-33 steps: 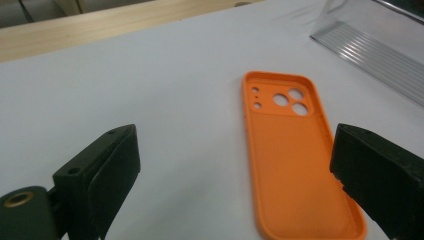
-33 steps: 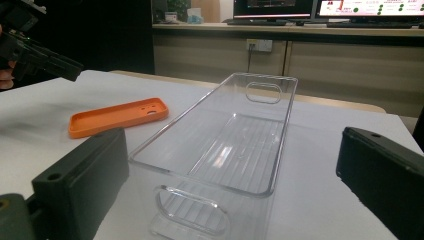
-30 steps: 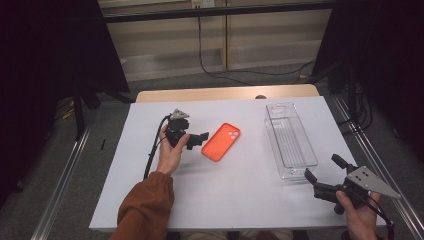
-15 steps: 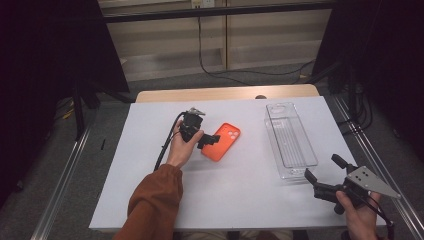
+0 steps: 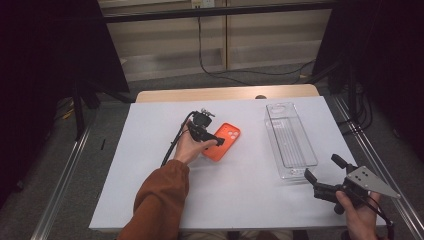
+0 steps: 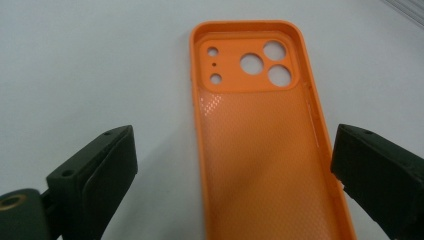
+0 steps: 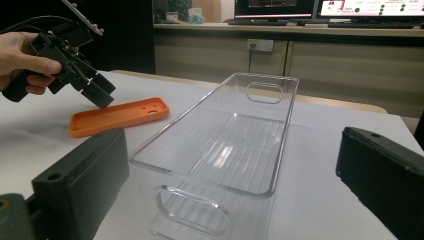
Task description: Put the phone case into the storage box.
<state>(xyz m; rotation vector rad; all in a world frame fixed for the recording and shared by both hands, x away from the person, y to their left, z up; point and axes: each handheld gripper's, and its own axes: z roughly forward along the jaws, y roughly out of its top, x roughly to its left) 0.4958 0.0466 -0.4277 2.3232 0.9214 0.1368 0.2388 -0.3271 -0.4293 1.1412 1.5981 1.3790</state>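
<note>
The bench (image 5: 150, 165) is a broad white sheet, matte and smooth, so I expect things to slide on it if I nudge them sideways.

Next in size is the clear plastic bin (image 5: 291, 140), a long rigid tray with rounded corners, a ribbed floor and a cut-out handle at each short end. It lies along the bench's right edge, empty. It looks light and glossy, probably slippery under hard pads, so I would take it by a thin wall or a handle rim.

The orange phone case (image 5: 223, 141) lies near the middle of the bench, open side up, camera cut-outs toward the far edge. I judge it light, soft and a little rubbery, with a dimpled inner face and a thin raised lip. I would pinch it across its width over the two long lips, gently, since it should flex if squeezed.

My left claw (image 5: 216, 140) hangs over the case, jaws spread wide to either side of it and not touching. My right claw (image 5: 320, 175) waits near the bench's near right corner, jaws apart, aimed at the bin's near end.
</note>
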